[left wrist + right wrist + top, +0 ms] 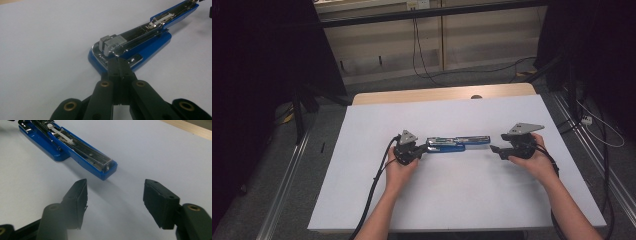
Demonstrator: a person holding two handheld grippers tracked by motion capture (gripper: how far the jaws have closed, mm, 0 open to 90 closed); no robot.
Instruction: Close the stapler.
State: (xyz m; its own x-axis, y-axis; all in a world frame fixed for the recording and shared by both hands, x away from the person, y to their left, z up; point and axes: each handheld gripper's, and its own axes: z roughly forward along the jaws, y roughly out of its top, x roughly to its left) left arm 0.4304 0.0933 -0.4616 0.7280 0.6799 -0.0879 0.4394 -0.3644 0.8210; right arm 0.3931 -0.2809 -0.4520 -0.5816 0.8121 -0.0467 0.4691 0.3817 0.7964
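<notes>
On the white table [362, 190], a blue metal stapler [457, 143] lies swung open flat near the middle, its 2 halves end to end. At its left end, the left gripper [117, 65] has its jaws pressed together over the blue base's edge, just below the chrome staple head. Near the stapler's right end but apart from it, the right gripper [115, 200] hovers with jaws spread wide, holding nothing.
</notes>
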